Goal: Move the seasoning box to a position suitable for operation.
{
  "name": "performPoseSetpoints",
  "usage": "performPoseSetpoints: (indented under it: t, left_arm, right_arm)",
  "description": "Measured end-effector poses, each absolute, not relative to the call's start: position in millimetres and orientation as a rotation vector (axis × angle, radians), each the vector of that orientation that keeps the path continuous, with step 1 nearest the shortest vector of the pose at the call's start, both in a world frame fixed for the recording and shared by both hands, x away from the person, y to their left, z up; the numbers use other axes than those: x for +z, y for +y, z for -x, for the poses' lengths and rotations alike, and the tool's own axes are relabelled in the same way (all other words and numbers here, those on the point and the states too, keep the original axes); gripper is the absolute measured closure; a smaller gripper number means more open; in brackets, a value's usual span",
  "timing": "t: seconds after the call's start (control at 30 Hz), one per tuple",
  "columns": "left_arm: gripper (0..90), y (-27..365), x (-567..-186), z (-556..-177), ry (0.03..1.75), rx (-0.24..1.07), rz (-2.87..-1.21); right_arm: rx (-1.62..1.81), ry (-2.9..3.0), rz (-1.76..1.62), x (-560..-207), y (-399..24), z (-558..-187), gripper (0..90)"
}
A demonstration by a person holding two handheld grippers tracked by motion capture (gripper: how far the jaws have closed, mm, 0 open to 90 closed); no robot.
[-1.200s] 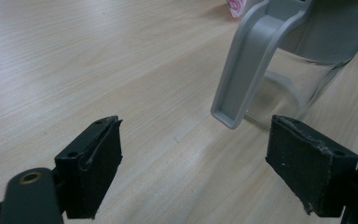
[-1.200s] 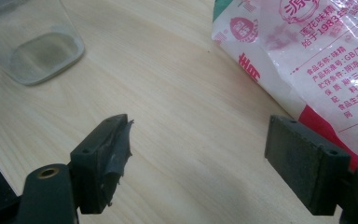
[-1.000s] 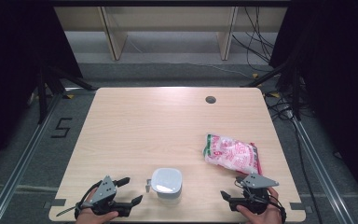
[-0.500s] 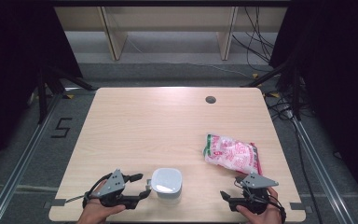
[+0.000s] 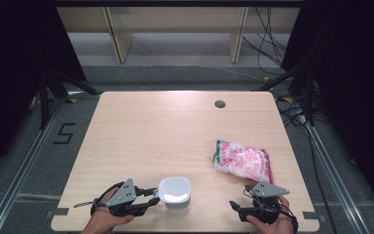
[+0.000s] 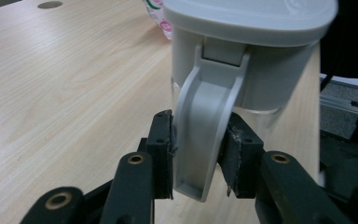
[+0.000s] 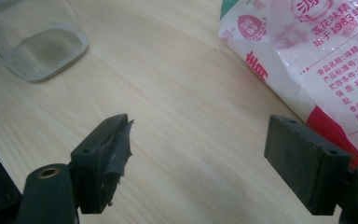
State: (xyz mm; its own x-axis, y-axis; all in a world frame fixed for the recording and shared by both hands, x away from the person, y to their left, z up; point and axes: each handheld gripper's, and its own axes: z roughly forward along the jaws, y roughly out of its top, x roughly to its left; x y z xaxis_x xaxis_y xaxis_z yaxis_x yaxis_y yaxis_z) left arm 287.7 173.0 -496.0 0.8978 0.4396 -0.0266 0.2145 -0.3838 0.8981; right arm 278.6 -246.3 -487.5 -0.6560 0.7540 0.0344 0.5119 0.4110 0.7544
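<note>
A clear container (image 5: 174, 191) with a grey-white lid stands near the table's front edge. In the left gripper view the container (image 6: 261, 70) looms close, and its grey lid latch (image 6: 209, 116) hangs down its side. My left gripper (image 6: 199, 151) is shut on that latch, one pad on each side. In the high view the left gripper (image 5: 152, 195) sits just left of the container. My right gripper (image 5: 243, 200) rests open at the front right; in its own view the right gripper (image 7: 198, 144) holds nothing over bare wood. A pink and white bag (image 5: 243, 161) lies beyond it.
In the right gripper view the bag (image 7: 317, 56) lies close by the right jaw and the container's clear base (image 7: 32, 42) is at the upper left. The light wooden table (image 5: 175, 131) has a cable hole (image 5: 219, 104) at the back right. Shelving stands behind the table.
My left gripper has moved right along the front edge to the container, and its jaws now grip the lid latch. The right gripper, bag and container have stayed put.
</note>
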Motion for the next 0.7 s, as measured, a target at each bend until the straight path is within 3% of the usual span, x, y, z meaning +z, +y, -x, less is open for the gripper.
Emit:
performPoseSetpoints:
  t: [0.13, 0.7]
  left_arm:
    - [62.6, 171.6, -491.8, -285.2, 0.450, 0.244, -1.958]
    - [65.8, 164.3, -486.9, -278.0, 0.434, 0.176, -1.933]
  right_arm:
    - [1.098, 2.366, -1.086, -487.2, -246.3, -279.4, 23.4]
    - [1.097, 2.358, -1.102, -487.4, -245.7, -278.3, 23.8]
